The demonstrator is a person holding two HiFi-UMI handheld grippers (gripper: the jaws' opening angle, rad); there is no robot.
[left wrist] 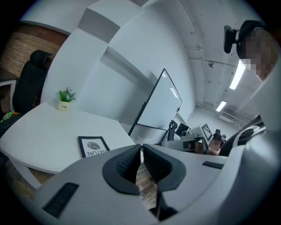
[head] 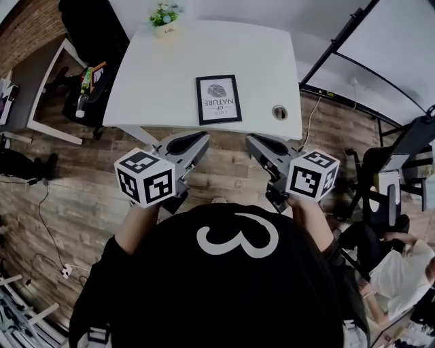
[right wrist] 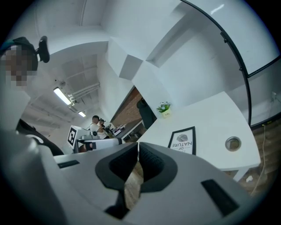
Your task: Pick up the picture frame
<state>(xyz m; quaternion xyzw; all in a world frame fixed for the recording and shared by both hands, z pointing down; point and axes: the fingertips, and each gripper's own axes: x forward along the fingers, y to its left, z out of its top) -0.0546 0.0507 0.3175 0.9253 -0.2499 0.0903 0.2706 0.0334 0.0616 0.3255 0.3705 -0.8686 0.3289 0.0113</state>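
The picture frame (head: 218,99) lies flat on the white table (head: 149,75), black-edged with a white print, near the front edge. It also shows in the left gripper view (left wrist: 93,146) and the right gripper view (right wrist: 182,139). My left gripper (head: 202,140) hangs over the floor just short of the table's front edge, left of the frame, jaws shut and empty (left wrist: 141,149). My right gripper (head: 252,141) is level with it, below the frame's right side, also shut on nothing (right wrist: 138,147). Neither touches the frame.
A small potted plant (head: 165,17) stands at the table's far edge. A round cable grommet (head: 279,112) sits right of the frame. A whiteboard stand (head: 340,41) is at the right, a black chair (head: 88,27) at the far left, a seated person (head: 401,265) at lower right.
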